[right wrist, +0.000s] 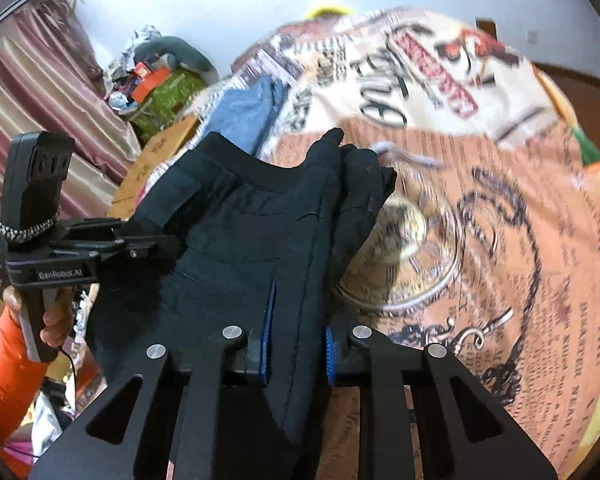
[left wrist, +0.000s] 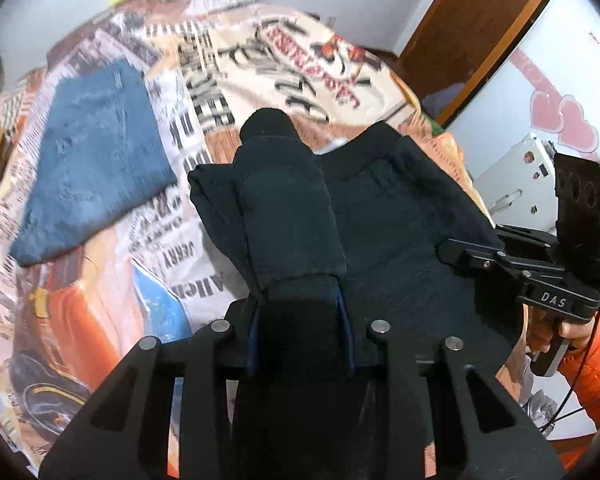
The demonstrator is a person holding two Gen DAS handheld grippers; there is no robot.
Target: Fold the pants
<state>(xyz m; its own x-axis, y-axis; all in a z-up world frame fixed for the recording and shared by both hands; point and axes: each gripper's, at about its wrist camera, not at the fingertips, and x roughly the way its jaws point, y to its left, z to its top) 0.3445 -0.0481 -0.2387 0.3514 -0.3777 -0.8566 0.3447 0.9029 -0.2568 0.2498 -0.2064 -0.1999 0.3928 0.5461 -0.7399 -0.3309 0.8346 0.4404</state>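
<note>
Both clamped on the pants (left wrist: 380, 216): left gripper (left wrist: 300, 312), right gripper (right wrist: 296, 344). Cloth straight ahead of each, stretched sideways between. Neither nearer.

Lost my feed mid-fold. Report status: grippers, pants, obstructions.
Left gripper shut on black pants. Right gripper shut on same pants, lifted over printed bedspread. Folded blue jeans lie off to the left, apart from the pants.

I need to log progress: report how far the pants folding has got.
Done: blue jeans already lie folded on the printed bedspread. In hand: the left gripper and right gripper each clamp bunched black pants, lifted between them. Left: laying them down and making the folds.
</note>
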